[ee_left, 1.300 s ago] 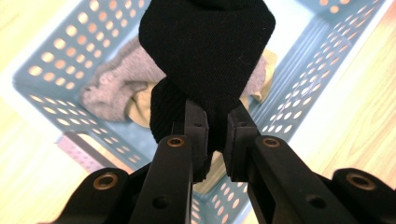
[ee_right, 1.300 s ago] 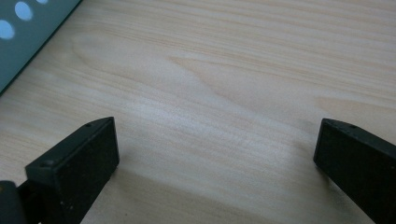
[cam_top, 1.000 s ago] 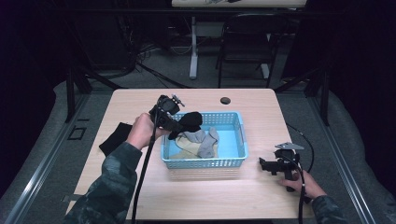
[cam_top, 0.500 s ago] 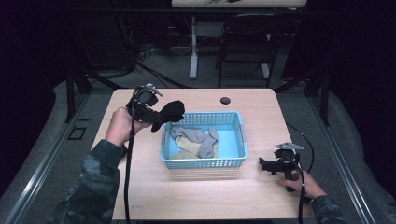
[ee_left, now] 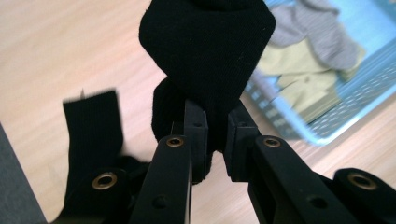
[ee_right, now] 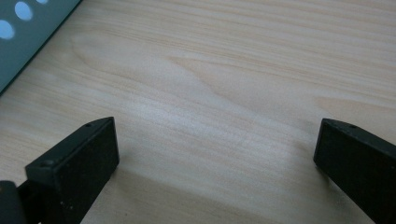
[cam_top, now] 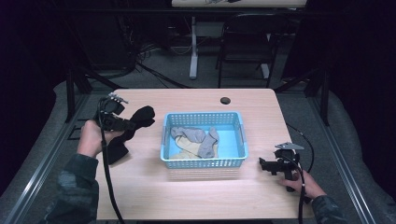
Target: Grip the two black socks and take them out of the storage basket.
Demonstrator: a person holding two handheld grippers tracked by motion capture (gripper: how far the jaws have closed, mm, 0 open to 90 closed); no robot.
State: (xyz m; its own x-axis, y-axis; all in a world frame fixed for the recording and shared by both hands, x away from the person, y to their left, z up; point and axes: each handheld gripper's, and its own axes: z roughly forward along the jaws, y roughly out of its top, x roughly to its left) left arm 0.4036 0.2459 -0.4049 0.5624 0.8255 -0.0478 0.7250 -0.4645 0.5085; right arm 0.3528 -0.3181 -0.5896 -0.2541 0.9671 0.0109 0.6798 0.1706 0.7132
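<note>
My left gripper (cam_top: 128, 124) is shut on a black sock (cam_top: 142, 115) and holds it above the table's left side, left of the blue basket (cam_top: 203, 163). In the left gripper view the black sock (ee_left: 208, 56) bulges up from between the jaws of the left gripper (ee_left: 215, 135). A second black sock (cam_top: 116, 149) lies flat on the table under that hand, seen as a dark strip (ee_left: 93, 135) below the jaws. Grey and tan socks (cam_top: 196, 141) lie in the basket. My right gripper (cam_top: 264, 165) rests open on the table right of the basket, with bare wood between its jaws (ee_right: 215, 154).
A small dark round hole (cam_top: 225, 100) sits near the table's far edge. The basket's corner (ee_right: 28, 32) is close to the right gripper. Cables trail from both grippers toward the near edge. A chair and table legs stand on the floor beyond the table.
My left gripper has carried the black sock out of the basket and leftward, over the other black sock on the table. The right gripper has kept still.
</note>
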